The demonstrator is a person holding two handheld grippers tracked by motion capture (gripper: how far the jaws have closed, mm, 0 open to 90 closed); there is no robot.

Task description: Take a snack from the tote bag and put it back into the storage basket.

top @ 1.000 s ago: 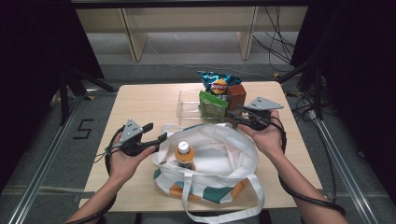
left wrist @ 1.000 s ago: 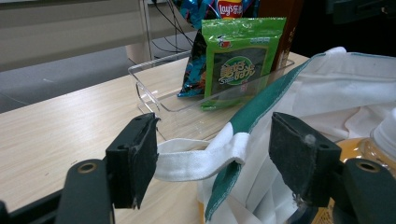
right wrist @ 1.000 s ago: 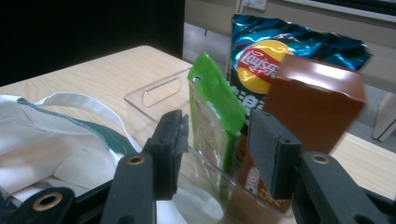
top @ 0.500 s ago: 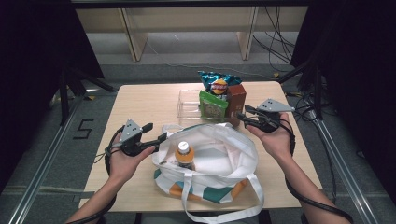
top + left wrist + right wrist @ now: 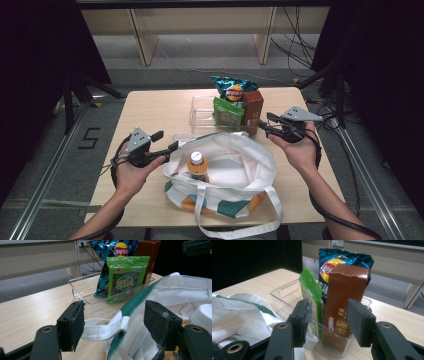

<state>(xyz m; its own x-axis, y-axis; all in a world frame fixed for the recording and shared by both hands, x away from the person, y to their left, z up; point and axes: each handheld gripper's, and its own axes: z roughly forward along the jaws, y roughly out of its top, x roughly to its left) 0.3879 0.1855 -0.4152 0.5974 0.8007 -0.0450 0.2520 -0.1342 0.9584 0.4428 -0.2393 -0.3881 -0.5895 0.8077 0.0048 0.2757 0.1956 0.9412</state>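
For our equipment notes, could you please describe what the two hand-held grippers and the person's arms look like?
Each hand-held gripper is black: the left hand-held gripper and right hand-held gripper carry a grey three-cornered plate on top and trail a black cable. The jaws end in flat black pads, worn at the edges. The forearms are bare, with no sleeves in view.

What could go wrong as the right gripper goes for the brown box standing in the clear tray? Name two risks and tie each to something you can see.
1. The right gripper is open, its jaws lined up on the brown box. The green pouch leans right beside the box, so one jaw might catch it too.
2. The chip bag stands directly behind the box in the clear tray; pulling the box out could topple it.
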